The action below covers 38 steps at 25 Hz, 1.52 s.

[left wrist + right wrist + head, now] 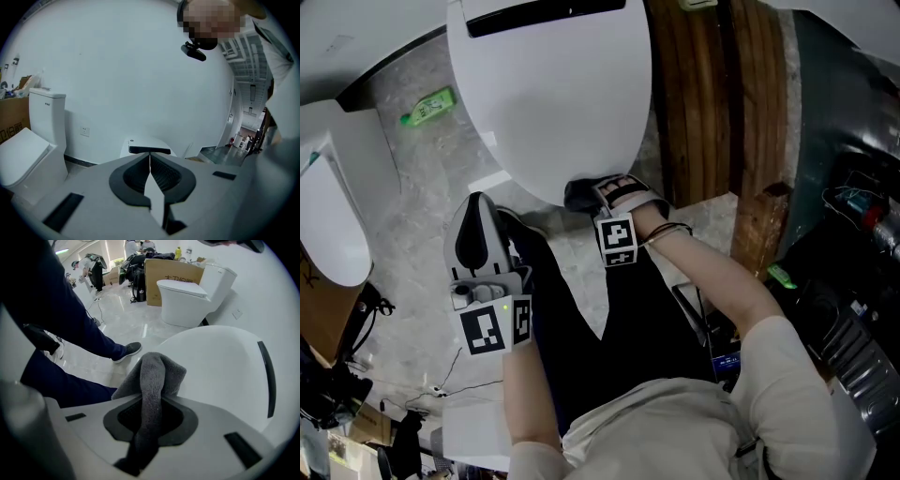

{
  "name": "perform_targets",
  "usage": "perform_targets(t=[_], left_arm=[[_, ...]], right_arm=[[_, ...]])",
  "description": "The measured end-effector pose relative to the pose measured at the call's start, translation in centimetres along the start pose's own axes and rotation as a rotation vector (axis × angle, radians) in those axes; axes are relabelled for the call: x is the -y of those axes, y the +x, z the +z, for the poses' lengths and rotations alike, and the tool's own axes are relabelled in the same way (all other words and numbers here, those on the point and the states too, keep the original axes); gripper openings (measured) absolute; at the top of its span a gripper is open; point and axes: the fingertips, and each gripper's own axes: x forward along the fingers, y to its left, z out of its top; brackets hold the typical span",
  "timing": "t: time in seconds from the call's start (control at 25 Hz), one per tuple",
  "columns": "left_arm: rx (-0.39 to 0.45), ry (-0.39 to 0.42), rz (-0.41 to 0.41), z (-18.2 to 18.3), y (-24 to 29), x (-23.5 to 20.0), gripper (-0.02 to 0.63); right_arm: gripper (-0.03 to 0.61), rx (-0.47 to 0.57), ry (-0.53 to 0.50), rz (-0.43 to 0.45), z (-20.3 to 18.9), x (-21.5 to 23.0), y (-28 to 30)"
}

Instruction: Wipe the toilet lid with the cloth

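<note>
Right tool (pixel 149 416): jaws clamped on grey cloth (pixel 154 376), at the front edge of the white toilet lid (pixel 553 94). The lid's long axis runs straight ahead, away from it. Left tool (pixel 150 180): jaws together, empty, farther from the lid.

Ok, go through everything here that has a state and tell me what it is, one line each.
toilet lid: down, closed.
cloth: bunched, clamped in the right tongs, at the lid's front edge.
right tongs: shut on the cloth.
left tongs: shut, empty, held clear of the lid.
second toilet: lid down.
green bottle: lying on its side.
</note>
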Motion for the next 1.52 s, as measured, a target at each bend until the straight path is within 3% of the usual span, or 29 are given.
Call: perform_targets(t=[0.12,0.2,0.44,0.64,0.84,1.2,1.4,1.52], left_arm=[[0.004,-0.003,0.01,0.3,-0.2,-0.6,0.015],[0.008,-0.008,0.02,0.4,-0.4,-1.2,0.015],[0.008,-0.024,0.045,0.6,-0.4,-2.8,0.015],[-0.001,-0.032,0.042,0.8,0.1,-3.6,0.015],[-0.007,-0.035,0.046,1.4,0.9,-4.6,0.015],[-0.007,-0.068,0.097,1.8,1.6,-7.4,0.015],[-0.012,-0.08,0.091,1.5,2.0,-7.8,0.015],[-0.011,-0.088,0.085,1.5,2.2,-7.6,0.015]], right_arm=[[0.072,0.002,0.065,0.063,0.4,1.4,-0.6],[0.074,0.024,0.096,0.036,1.0,4.3,-1.3],[0.072,0.098,0.095,-0.194,3.2,17.5,-4.6],[0.074,0.102,0.004,-0.397,4.6,27.0,-6.5],[0.074,0.072,-0.081,-0.504,5.9,33.7,-6.8],[0.074,0.034,-0.108,-0.563,7.7,39.9,-4.2],[0.072,0.015,-0.131,-0.61,7.9,39.9,-3.2],[0.072,0.01,-0.159,-0.592,8.2,38.5,-2.9]])
